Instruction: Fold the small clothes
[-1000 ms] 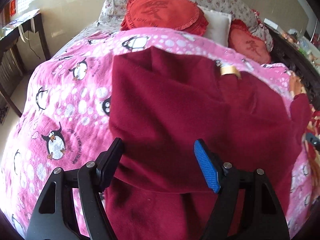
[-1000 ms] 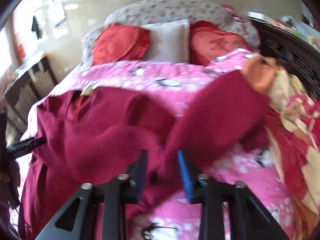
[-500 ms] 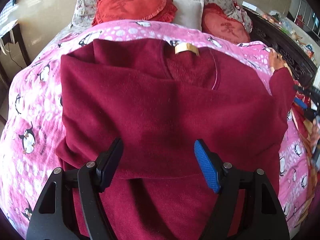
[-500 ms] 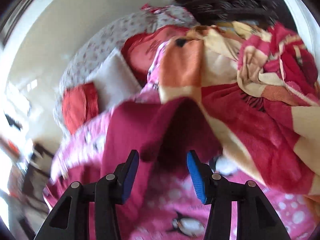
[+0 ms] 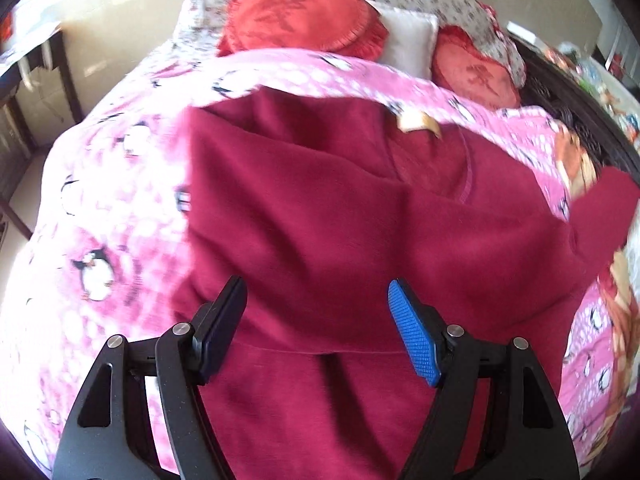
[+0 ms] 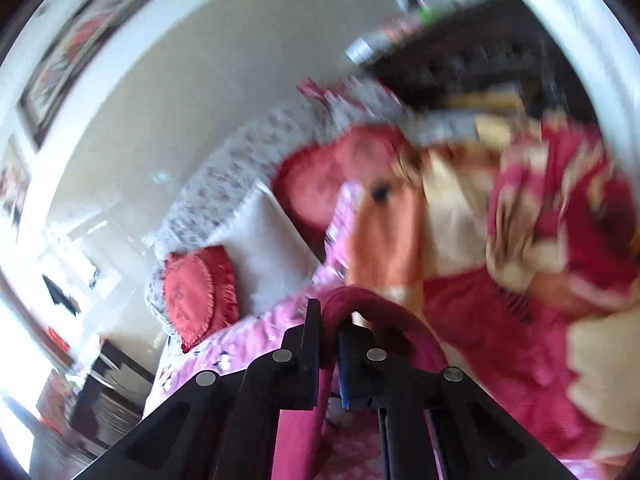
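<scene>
Desk [image 5: 28, 52] sits at the far left, beside the bed. Pink blanket [image 5: 104, 216] with penguins covers the mattress, and the sweater [image 5: 340, 220] lies spread across it, one side folded over the body, its tan label [image 5: 418, 123] showing at the neck. Left gripper [image 5: 316, 332] hovers over the sweater's lower part with jaws wide apart, holding nothing. Behind lie a round red cushion [image 5: 300, 16], a white pillow [image 5: 408, 40] and a second red cushion [image 5: 476, 76]. At the right, the sweater's sleeve [image 6: 360, 308] is pinched between the closed jaws of the right gripper [image 6: 329, 344], lifted off the blanket. An orange-and-red quilt [image 6: 520, 260] is heaped beyond; this view is blurred.
</scene>
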The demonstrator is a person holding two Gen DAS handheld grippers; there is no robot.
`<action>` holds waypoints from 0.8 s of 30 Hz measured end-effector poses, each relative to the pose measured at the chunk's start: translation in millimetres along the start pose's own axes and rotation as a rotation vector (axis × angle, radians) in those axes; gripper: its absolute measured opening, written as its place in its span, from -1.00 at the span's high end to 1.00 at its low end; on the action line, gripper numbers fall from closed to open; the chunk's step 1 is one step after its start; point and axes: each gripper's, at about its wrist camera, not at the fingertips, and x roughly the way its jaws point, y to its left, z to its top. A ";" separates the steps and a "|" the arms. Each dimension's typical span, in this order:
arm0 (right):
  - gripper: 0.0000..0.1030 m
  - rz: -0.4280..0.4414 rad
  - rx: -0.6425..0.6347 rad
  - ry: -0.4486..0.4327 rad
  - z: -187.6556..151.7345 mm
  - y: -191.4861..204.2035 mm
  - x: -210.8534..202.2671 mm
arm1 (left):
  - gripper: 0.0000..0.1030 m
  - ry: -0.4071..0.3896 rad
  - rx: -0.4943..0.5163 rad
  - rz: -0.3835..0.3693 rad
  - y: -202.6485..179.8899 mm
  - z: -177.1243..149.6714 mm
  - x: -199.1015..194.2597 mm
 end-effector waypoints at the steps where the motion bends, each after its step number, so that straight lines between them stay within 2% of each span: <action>1: 0.88 0.017 -0.068 -0.004 0.8 20.3 -12.4 | -0.43 -0.009 -0.019 0.004 8.0 1.3 -3.1; 4: 0.88 0.077 -0.250 0.009 -8.9 82.2 -29.7 | -0.43 -0.035 -0.087 0.017 31.8 5.0 -13.9; 6: 0.88 0.191 -0.400 0.085 -33.5 140.8 -28.4 | -0.43 -0.056 -0.130 0.023 45.9 6.4 -21.6; 7: 0.88 0.222 -0.468 0.127 -49.3 164.9 -25.6 | -0.43 -0.066 -0.152 0.025 52.1 5.5 -25.2; 8: 0.88 0.253 -0.560 0.198 -78.8 197.9 -16.3 | -0.43 -0.073 -0.170 0.024 56.9 4.8 -27.7; 9: 0.88 0.273 -0.601 0.241 -99.6 212.0 -11.0 | -0.43 -0.076 -0.182 0.020 60.0 3.8 -29.3; 10: 0.87 0.306 -0.648 0.324 -134.9 231.5 3.6 | -0.43 -0.073 -0.189 0.017 62.5 3.4 -29.3; 11: 0.76 0.319 -0.668 0.396 -164.5 239.5 15.6 | -0.43 -0.064 -0.188 0.016 63.2 3.0 -28.7; 12: 0.54 0.316 -0.685 0.463 -186.7 243.9 27.6 | -0.43 -0.059 -0.181 0.012 63.3 2.2 -28.9; 13: 0.46 0.300 -0.718 0.582 -218.0 247.6 45.6 | -0.43 -0.058 -0.170 0.004 62.3 1.9 -29.7; 14: 0.45 0.278 -0.740 0.650 -237.2 247.0 56.5 | -0.43 -0.062 -0.154 -0.003 61.1 1.3 -31.0; 15: 0.44 0.259 -0.756 0.671 -247.9 244.8 60.3 | -0.43 -0.066 -0.140 -0.010 61.3 0.2 -32.9; 17: 0.43 0.241 -0.757 0.664 -251.2 239.1 58.4 | -0.43 -0.078 -0.114 -0.035 56.7 0.1 -33.8; 22: 0.19 0.227 -0.719 0.631 -220.7 221.8 35.5 | -0.43 -0.089 -0.070 -0.072 33.7 11.1 -21.5; 24: 0.11 0.211 -0.692 0.606 -211.6 209.4 26.7 | -0.43 -0.065 -0.046 -0.102 20.5 15.9 -8.8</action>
